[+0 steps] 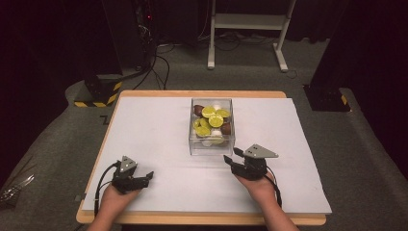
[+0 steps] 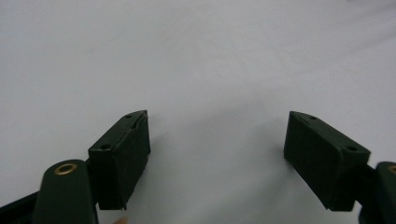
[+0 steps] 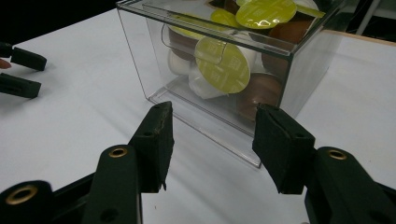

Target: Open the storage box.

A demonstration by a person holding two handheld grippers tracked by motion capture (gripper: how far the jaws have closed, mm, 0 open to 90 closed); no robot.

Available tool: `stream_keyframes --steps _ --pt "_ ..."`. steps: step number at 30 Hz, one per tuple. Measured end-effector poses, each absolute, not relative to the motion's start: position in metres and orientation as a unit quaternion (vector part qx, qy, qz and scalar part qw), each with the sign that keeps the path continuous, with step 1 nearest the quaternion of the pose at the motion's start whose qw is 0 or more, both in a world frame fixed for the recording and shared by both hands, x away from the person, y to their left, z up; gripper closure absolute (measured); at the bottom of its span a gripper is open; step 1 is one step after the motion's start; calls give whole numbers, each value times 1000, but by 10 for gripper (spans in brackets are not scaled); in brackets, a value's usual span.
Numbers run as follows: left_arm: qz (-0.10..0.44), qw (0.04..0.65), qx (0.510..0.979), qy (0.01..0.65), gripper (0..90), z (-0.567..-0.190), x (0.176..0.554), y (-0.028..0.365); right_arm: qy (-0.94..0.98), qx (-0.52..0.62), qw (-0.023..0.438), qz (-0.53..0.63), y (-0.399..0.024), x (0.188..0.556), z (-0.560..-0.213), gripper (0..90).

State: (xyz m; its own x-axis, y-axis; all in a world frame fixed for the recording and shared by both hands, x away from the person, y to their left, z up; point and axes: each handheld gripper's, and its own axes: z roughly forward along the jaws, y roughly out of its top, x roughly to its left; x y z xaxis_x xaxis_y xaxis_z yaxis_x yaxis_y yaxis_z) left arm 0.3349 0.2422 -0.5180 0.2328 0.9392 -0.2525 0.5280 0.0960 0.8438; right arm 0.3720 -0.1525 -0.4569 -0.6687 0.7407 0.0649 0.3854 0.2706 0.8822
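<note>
A clear plastic box [image 1: 211, 143] stands in the middle of the white table sheet, filled with several coffee capsules [image 1: 212, 118] with yellow-green lids and brown or white bodies. In the right gripper view the box [image 3: 163, 60] sits just beyond my right gripper [image 3: 212, 140], whose jaws stand apart with nothing between them. From the high view, that right gripper [image 1: 232, 156] is near the box's front right corner. My left gripper [image 1: 148, 176] rests low at the front left, far from the box. Its jaws are open over bare sheet [image 2: 217, 147].
The white sheet [image 1: 159, 125] covers a wooden table [image 1: 202, 219]. Behind the table are a white metal frame [image 1: 250, 29], dark equipment with cables [image 1: 144, 38] and two black bases with yellow stripes [image 1: 98, 91]. My left gripper's jaw tips [image 3: 21, 70] appear at the far left of the right gripper view.
</note>
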Motion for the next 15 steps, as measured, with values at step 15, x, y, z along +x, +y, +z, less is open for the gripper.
stream_keyframes --steps 15 --pt "225 461 636 576 229 -518 335 242 779 349 178 489 -135 388 -458 502"
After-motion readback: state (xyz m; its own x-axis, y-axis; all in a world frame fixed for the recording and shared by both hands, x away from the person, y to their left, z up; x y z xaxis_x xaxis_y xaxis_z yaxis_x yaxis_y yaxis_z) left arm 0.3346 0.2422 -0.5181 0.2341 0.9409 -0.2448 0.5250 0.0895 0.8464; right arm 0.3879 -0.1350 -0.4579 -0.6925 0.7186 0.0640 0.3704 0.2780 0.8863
